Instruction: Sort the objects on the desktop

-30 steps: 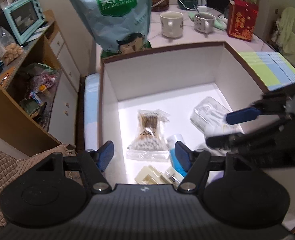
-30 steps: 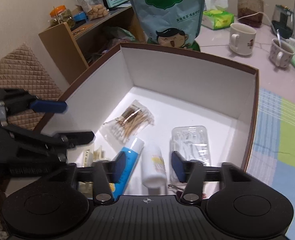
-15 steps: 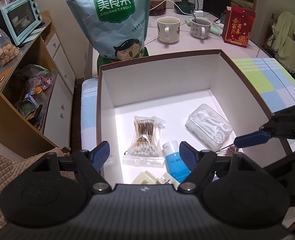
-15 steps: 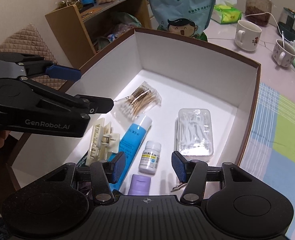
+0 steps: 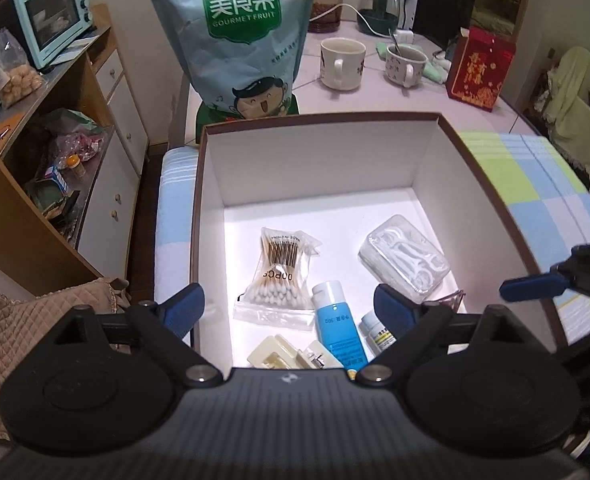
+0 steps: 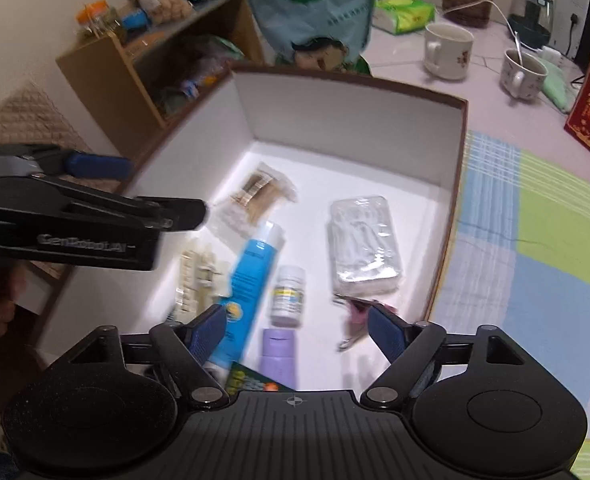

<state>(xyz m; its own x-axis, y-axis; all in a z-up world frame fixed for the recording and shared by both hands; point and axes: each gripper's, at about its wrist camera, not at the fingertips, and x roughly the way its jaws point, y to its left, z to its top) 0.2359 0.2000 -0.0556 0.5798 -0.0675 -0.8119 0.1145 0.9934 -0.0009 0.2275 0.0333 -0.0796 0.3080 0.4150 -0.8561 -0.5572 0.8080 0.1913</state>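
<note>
Both tongs have pulled back up out of the white box (image 5: 327,172), spread and empty. The cotton swabs (image 5: 281,276), blue tube (image 6: 251,276) and floss picks (image 6: 361,240) lie inside, so sorting looks nearly done.

**Black grippers with blue finger pads**

Seen over the white box (image 5: 319,168), the left gripper (image 5: 289,306) and the right gripper (image 6: 297,326) share one build: matte black ribbed body, two round discs, silver screws, blue pads (image 5: 183,308). White "GenRobot.AI" lettering marks the left one's side.
</note>
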